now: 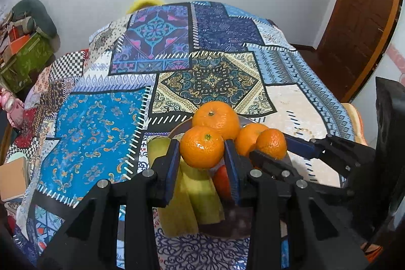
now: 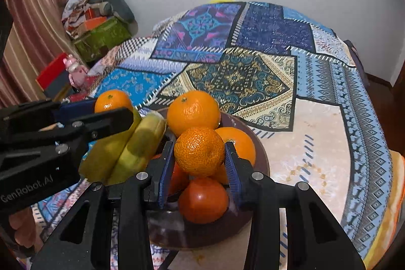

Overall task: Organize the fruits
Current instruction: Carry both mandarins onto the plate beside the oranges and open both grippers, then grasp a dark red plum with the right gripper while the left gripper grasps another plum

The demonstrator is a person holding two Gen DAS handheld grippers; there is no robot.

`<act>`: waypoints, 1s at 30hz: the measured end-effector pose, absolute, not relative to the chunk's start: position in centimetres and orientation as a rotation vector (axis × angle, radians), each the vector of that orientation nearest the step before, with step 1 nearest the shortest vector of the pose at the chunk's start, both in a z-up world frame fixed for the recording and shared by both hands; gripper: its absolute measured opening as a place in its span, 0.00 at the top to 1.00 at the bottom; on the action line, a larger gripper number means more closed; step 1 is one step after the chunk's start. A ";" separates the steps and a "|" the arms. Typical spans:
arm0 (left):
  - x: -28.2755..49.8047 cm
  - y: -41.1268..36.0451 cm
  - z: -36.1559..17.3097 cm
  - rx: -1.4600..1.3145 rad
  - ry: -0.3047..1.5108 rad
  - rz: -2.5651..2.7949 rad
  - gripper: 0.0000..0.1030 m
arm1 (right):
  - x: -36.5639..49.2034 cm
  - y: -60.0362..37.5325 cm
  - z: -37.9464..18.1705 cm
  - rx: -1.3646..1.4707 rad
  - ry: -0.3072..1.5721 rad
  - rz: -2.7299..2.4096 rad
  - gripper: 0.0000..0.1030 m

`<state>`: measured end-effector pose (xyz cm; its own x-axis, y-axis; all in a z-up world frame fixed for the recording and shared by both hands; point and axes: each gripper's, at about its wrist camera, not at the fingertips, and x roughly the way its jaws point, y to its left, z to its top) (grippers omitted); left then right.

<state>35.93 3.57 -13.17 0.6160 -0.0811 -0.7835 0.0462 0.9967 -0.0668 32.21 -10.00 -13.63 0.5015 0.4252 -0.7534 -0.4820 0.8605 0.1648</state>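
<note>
A dark brown bowl (image 2: 258, 151) on the patchwork tablecloth holds yellow-green bananas (image 2: 136, 148), several oranges (image 2: 193, 110) and a red tomato (image 2: 202, 199). My left gripper (image 1: 202, 156) is shut on an orange (image 1: 202, 146) just above the bananas (image 1: 200, 196) in the bowl (image 1: 177, 128). My right gripper (image 2: 199, 163) is shut on another orange (image 2: 198, 151) above the middle of the bowl. In the left wrist view the right gripper (image 1: 273, 153) holds its orange (image 1: 271, 143) at the right. In the right wrist view the left gripper (image 2: 111, 109) holds its orange (image 2: 111, 100) at the left.
The patchwork cloth (image 1: 202, 62) covers the round table. A small box (image 1: 14, 176) lies at the table's left edge. Green boxes and clutter (image 1: 22, 55) stand by the far left wall. A wooden door (image 1: 359, 17) is at the right.
</note>
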 end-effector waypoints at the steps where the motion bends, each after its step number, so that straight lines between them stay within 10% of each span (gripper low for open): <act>1: 36.2 3.6 -13.4 -0.043 0.911 -0.076 0.66 | 32.4 -9.9 -13.8 -0.072 0.894 0.548 0.65; 30: 34.5 3.8 -11.3 -0.060 0.870 -0.080 0.65 | 31.1 -11.0 -11.5 -0.078 0.859 0.560 0.63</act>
<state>34.47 3.79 -11.27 0.6423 -0.0950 -0.7606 0.0457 0.9953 -0.0856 31.12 -10.99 -11.48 0.5188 0.4359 -0.7354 -0.4971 0.8537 0.1554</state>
